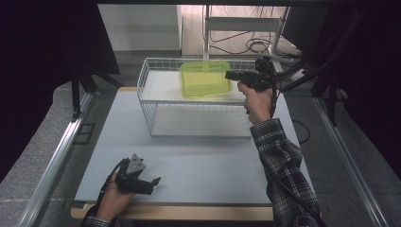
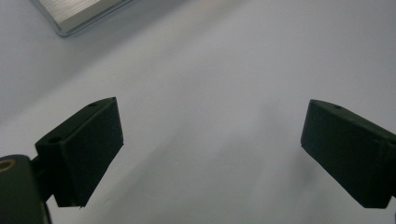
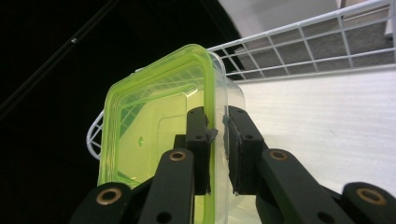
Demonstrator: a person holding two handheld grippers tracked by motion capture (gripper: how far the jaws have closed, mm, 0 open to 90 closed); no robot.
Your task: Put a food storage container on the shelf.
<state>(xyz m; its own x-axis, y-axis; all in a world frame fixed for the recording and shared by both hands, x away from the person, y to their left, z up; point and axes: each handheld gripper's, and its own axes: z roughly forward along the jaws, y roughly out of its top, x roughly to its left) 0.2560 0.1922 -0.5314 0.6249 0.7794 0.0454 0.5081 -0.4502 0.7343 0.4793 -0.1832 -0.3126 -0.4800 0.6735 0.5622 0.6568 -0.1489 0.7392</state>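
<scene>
A clear plastic container with a lime-green lid (image 1: 205,78) hangs tilted over the back of a white wire basket (image 1: 146,75). My right gripper (image 1: 230,74) comes in from the right and is shut on its edge. In the right gripper view the two black jaws pinch the container (image 3: 154,130) at its rim, right gripper (image 3: 217,120), with the basket wires (image 3: 303,42) behind. My left gripper (image 1: 153,182) lies at the table's front left in a hand. Its jaws stand wide apart over bare table, left gripper (image 2: 210,135), with nothing between them.
The basket stands on a pale grey table (image 1: 198,161) with a wooden front edge. A metal rail (image 1: 56,156) runs along the left side, and its corner shows as a metal rail (image 2: 79,14). Cables (image 1: 255,47) and a stand lie behind the basket.
</scene>
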